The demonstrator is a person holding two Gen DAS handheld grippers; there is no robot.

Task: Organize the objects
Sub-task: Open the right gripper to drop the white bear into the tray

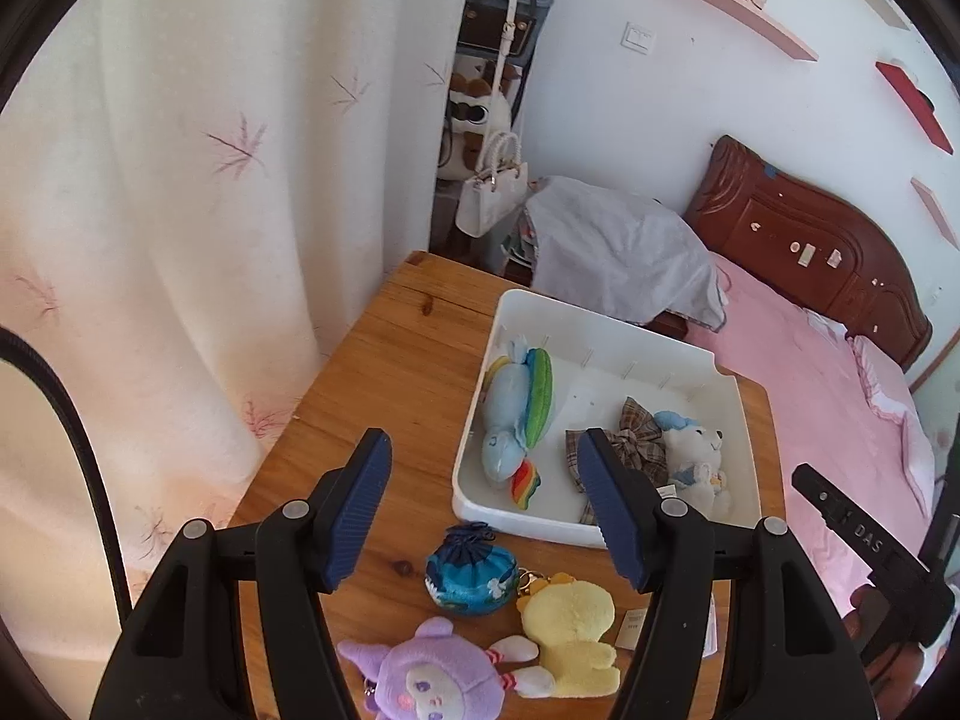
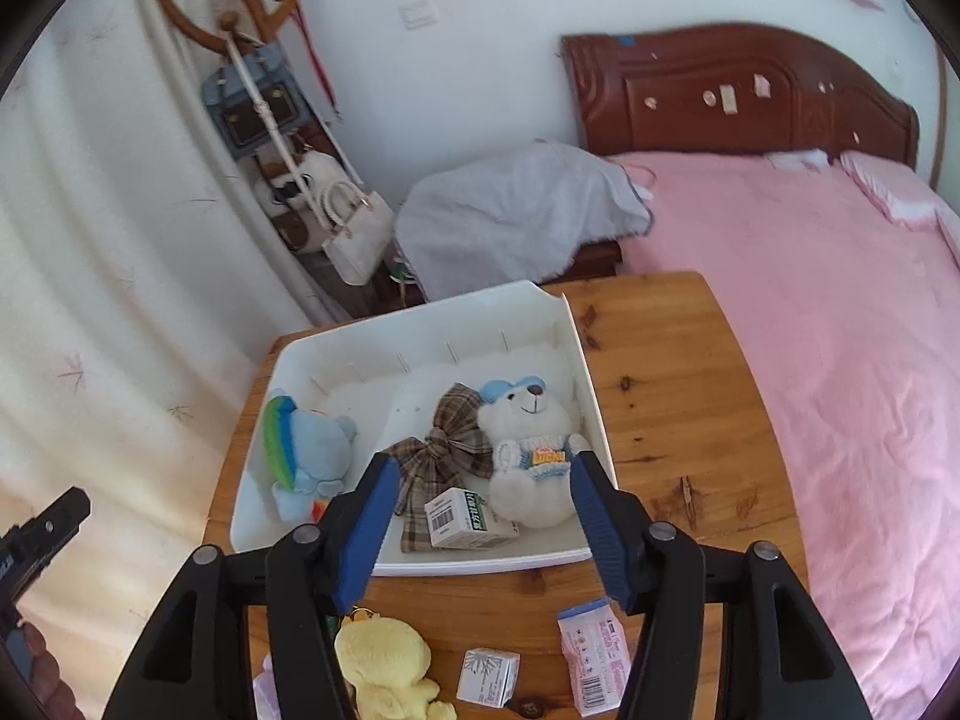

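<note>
A white tray (image 1: 480, 396) (image 2: 420, 330) sits on the wooden table (image 1: 390, 372) (image 2: 672, 396). In it lie a blue rainbow plush (image 1: 516, 414) (image 2: 312, 450), a plaid bow (image 1: 636, 444) (image 2: 450, 432), a white bear (image 1: 702, 462) (image 2: 534, 456) and a small green-and-white box (image 2: 465, 519). In front of the tray lie a blue pouch (image 1: 471, 579), a yellow duck plush (image 1: 570, 630) (image 2: 384, 666), a purple plush (image 1: 420, 678), a small white box (image 2: 487, 675) and a pink packet (image 2: 594, 654). My left gripper (image 1: 486, 510) is open above the pouch. My right gripper (image 2: 480, 528) is open over the tray's near edge.
A curtain (image 1: 180, 210) hangs left of the table. A coat rack with bags (image 2: 282, 138) stands behind. A grey cloth (image 2: 516, 210) covers something beyond the tray. A pink bed (image 2: 810, 300) with a wooden headboard lies to the right.
</note>
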